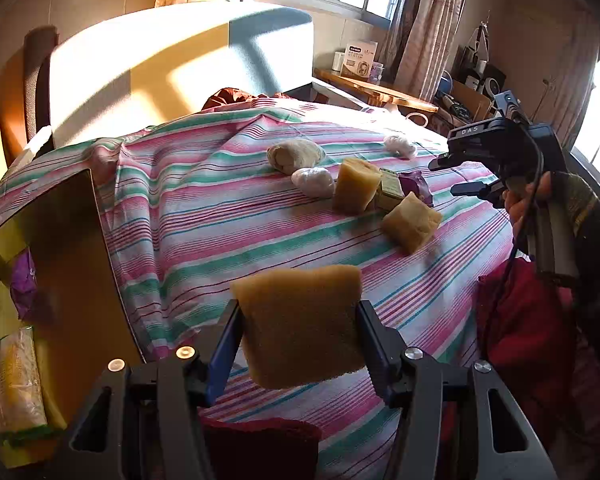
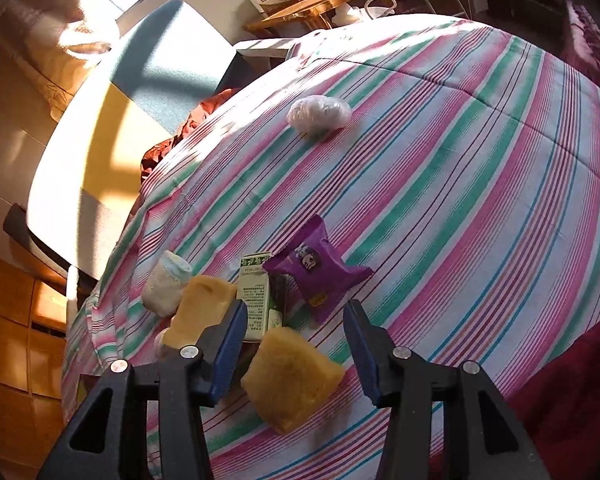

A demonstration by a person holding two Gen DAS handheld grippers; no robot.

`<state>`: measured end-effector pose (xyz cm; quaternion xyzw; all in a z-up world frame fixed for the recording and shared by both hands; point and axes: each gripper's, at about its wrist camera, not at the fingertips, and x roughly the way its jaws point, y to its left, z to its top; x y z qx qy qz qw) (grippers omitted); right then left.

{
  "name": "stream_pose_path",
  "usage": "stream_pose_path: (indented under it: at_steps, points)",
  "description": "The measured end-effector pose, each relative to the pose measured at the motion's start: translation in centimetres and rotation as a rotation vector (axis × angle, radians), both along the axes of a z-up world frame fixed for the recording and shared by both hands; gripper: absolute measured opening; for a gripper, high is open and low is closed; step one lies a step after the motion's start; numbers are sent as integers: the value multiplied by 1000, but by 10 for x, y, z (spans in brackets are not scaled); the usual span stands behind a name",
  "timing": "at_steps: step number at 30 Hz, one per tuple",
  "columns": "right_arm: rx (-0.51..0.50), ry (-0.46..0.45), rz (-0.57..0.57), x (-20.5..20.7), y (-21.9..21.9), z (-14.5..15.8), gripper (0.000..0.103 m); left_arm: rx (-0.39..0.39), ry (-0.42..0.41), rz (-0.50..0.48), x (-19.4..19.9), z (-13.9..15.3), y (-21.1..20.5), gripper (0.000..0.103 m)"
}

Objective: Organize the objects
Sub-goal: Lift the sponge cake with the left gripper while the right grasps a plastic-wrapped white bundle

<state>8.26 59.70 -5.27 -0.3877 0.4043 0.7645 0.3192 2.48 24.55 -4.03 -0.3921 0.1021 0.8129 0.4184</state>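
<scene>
Yellow sponge (image 1: 300, 328) is clamped between your left gripper (image 1: 300, 344) pads, lifted clear of the striped bedsheet (image 1: 220, 216), near the sheet's near edge. Beside it at the sheet's left edge sits a gold-lined open box (image 1: 60, 240) with a purple packet (image 1: 22, 280) and a clear wrapped pack (image 1: 12, 380) inside. Your right gripper (image 2: 296, 344) hangs over a second yellow sponge (image 2: 294, 380) lying on the sheet; jaws are parted and straddle it, pads not touching it, nothing gripped. Just beyond that sponge: a green-and-white carton (image 2: 256, 300), a purple snack pouch (image 2: 316, 272) leaning partly on it, a third yellow sponge (image 2: 200, 308) standing on end to the left, and a rolled white diaper (image 2: 166, 284) beside that. One white plastic-wrapped ball (image 2: 320, 114) sits alone well apart toward the far edge; the left view shows another white wrapped ball (image 1: 314, 182) touching the upright sponge and a tan rolled bundle (image 1: 296, 154) just behind it. Your right hand (image 1: 528, 200) with its gripper shows at the sheet's right edge in the left view.
</scene>
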Motion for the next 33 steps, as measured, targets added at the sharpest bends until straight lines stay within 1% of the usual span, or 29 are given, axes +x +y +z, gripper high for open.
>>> stream_pose_path:
  at_steps: [3,5,7,10,11,12,13,14,15,16,17,19,21,23,25,27,30,33]
  points:
    - [2,-107,112,-25,14,-12,47,5,-5,3,-2,1,-1,57]
    - [15,-146,138,-33,19,-18,47,8,-10,8,-4,1,-2,57]
    - [-7,-125,169,-37,24,-25,47,9,-17,14,-6,1,-1,57]
    - [-29,-121,181,-39,27,-42,47,5,-21,15,-7,0,0,57]
    - [-52,-135,167,-39,29,-48,47,1,-25,14,-8,-2,1,57]
    - [-67,-121,144,-36,33,-48,47,-1,-31,13,-8,-3,2,57]
    - [-61,-75,120,-31,38,-43,47,-2,-34,14,-9,-4,3,57]
    - [-39,-50,90,-25,42,-36,47,-5,-41,13,-9,-4,5,57]
    - [-21,-45,79,-22,45,-30,47,-3,-50,11,-10,-5,5,57]
    - [-7,-49,95,-23,48,-24,47,3,-54,7,-11,-4,6,57]
    - [19,-65,108,-26,52,-18,47,7,-50,3,-11,-3,6,58]
    - [103,-113,108,-34,66,-7,47,5,-48,-5,-11,-3,7,58]
    - [151,-131,111,-46,83,-1,47,9,-57,-4,-15,-3,7,58]
    - [212,-168,123,-62,101,1,47,9,-64,2,-19,-2,8,58]
    - [261,-219,157,-86,115,-2,47,15,-72,12,-25,-1,8,58]
    - [279,-270,193,-109,128,-10,47,17,-78,23,-31,1,9,58]
    - [319,-335,243,-133,140,-21,47,22,-86,33,-37,2,12,58]
    - [304,-393,293,-149,150,-38,47,22,-97,31,-40,0,16,58]
